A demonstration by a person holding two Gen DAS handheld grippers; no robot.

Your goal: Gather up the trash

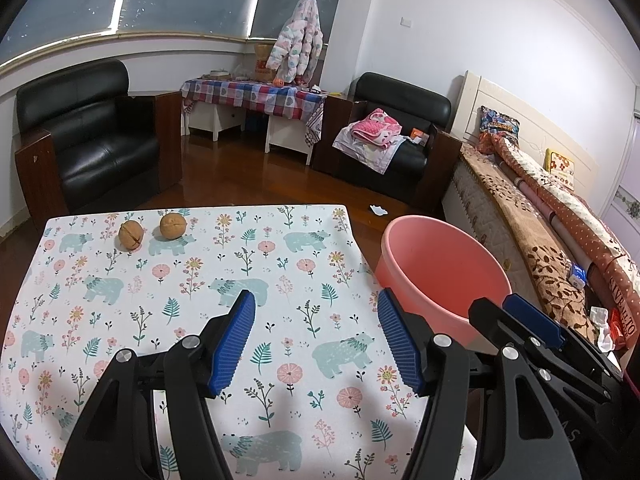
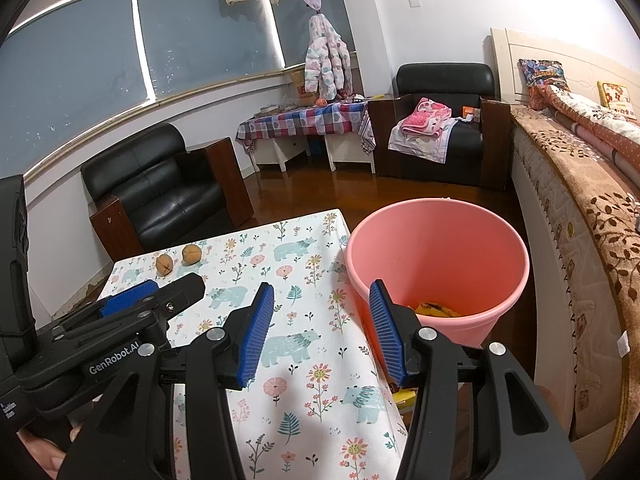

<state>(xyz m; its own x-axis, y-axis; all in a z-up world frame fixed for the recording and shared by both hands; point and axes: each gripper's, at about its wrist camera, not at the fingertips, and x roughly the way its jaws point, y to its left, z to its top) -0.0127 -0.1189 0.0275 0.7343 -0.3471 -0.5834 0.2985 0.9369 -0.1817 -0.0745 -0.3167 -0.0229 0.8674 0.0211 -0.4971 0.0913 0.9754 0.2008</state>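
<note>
Two brown walnuts (image 1: pixel 131 234) (image 1: pixel 173 225) lie side by side near the far left edge of the bear-print table (image 1: pixel 192 320); they also show as walnuts (image 2: pixel 164 264) (image 2: pixel 191 255) in the right wrist view. A pink bucket (image 1: pixel 440 268) stands off the table's right side. In the right wrist view the bucket (image 2: pixel 436 256) holds some yellow trash (image 2: pixel 434 309). My left gripper (image 1: pixel 316 340) hovers open over the table's near middle, nothing between its blue pads. My right gripper (image 2: pixel 322 332) is open too, over the table's right edge by the bucket.
Two black armchairs (image 1: pixel 92 136) (image 1: pixel 396 136) and a low table with a checked cloth (image 1: pixel 256 96) stand across the wooden floor. A bed with patterned bedding (image 1: pixel 540 220) runs along the right. A scrap of white paper (image 1: pixel 379 210) lies on the floor.
</note>
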